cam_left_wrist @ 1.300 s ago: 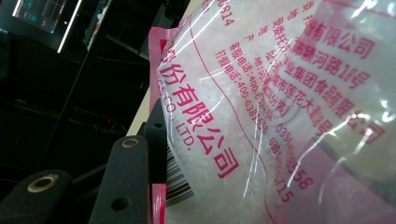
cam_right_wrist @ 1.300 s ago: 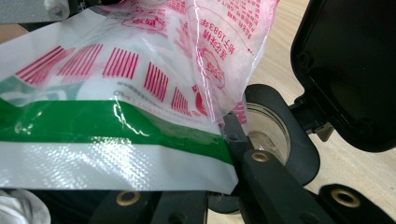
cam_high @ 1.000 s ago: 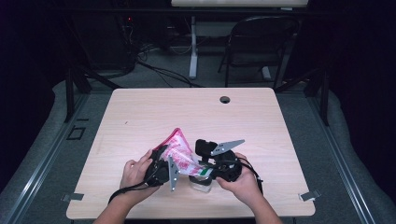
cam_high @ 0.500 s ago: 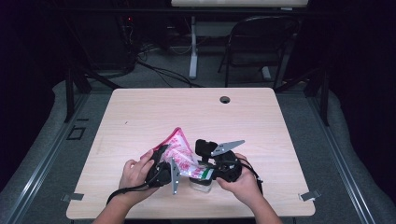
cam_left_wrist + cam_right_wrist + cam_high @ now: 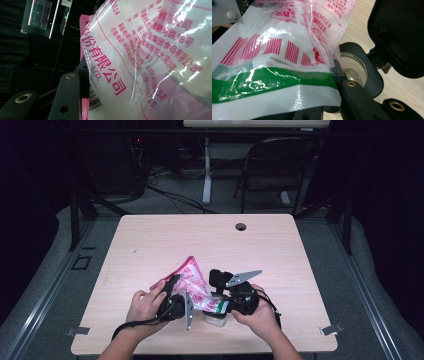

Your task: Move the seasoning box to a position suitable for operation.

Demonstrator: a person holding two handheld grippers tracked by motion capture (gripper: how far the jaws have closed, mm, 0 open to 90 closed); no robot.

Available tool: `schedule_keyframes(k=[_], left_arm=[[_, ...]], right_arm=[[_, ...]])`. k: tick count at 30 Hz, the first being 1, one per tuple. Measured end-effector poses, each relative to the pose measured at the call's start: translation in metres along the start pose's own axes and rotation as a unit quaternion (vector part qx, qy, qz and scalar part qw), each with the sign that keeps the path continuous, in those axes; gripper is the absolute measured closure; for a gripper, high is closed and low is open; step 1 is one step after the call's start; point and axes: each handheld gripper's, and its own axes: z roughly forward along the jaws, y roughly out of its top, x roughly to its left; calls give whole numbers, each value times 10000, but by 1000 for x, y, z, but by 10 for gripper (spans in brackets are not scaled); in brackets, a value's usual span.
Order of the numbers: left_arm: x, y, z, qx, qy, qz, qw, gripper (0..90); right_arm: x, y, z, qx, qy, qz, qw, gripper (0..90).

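The table [image 5: 150, 245] was big and mostly bare, and all the work sat low in the middle of the high view, near the front edge. There the pink and white bag [image 5: 192, 282] stood up on a slant. Its long side ran from a pointed corner up and left of the hands down to its green-striped end at the lower right. That low end hung right over the small clear jar [image 5: 216, 317], which sat on the table between the two hands, so the bag pointed down into the jar.

The left gripper [image 5: 172, 292] was on the left side of the bag. Its jaws were about half closed and pinched the bag's upper part.

The right gripper [image 5: 220, 279] was on the right, closest to the jar. Its jaws were squeezed tight on the bag's low end, and the right gripper view showed the jar's open mouth just beside that end.

The next move looked like it depended on keeping that low end over the jar.
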Motion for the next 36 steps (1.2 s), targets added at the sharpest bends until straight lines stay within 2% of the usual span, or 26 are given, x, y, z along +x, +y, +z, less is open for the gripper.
schedule_keyframes(k=[9,14,27,30,36], left_arm=[[0,1,-1,30,52,165,9998,572],[0,2,-2,46,125,331,9994,573],[0,4,-2,82,152,406,9990,573],[1,5,-3,109,176,500,9985,573],[0,6,-4,143,249,543,9981,574]], right_arm=[[0,0,1,7,-6,-6,10000,900],[0,0,1,7,-17,-5,10000,900],[0,0,1,-9,-31,-1,10000,900],[0,0,1,-21,-31,11,10000,900],[-1,0,1,-42,-25,20,10000,900]])
